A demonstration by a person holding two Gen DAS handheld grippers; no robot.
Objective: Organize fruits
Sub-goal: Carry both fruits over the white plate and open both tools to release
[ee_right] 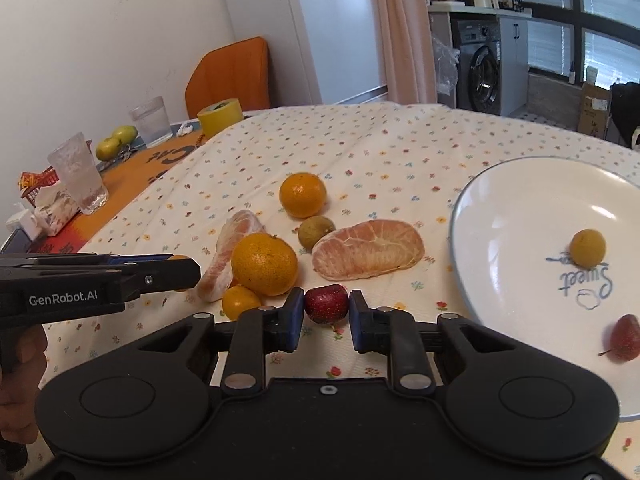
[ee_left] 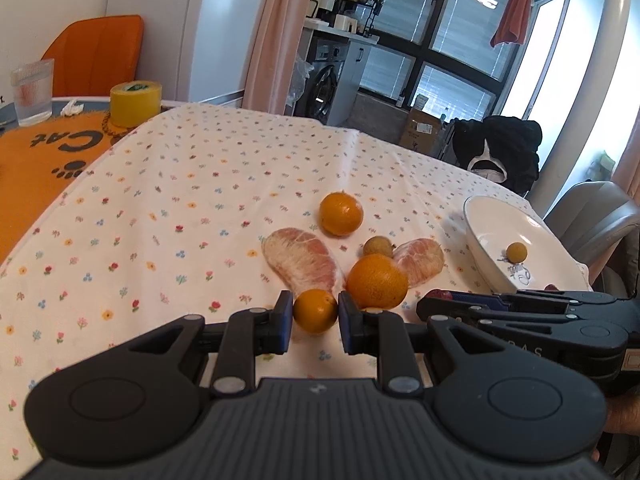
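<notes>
left black two-finger gripper (ee_left: pixel 315 318) has its blue pads closed down to fruit width, pinching a small round orange citrus (ee_left: pixel 315 311); right black gripper (ee_right: pixel 326 309) is about as narrow, both pads touching a dark red strawberry-like fruit (ee_right: pixel 326 304) on the flowery tablecloth (ee_right: pixel 360 144); just right of it sits the white ceramic plate (ee_right: pixel 520 200), with a small yellow round fruit (ee_right: pixel 587 248) and another red fruit (ee_right: pixel 625 338) on it

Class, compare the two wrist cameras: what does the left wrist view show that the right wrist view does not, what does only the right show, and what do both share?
Only the left wrist view: the left gripper with its fingers around a small orange, and a black garment on a chair.

Only the right wrist view: the right gripper around a red fruit, two green fruits, a second red fruit on the plate.

Both: plate, yellow tape roll, large orange.
</notes>
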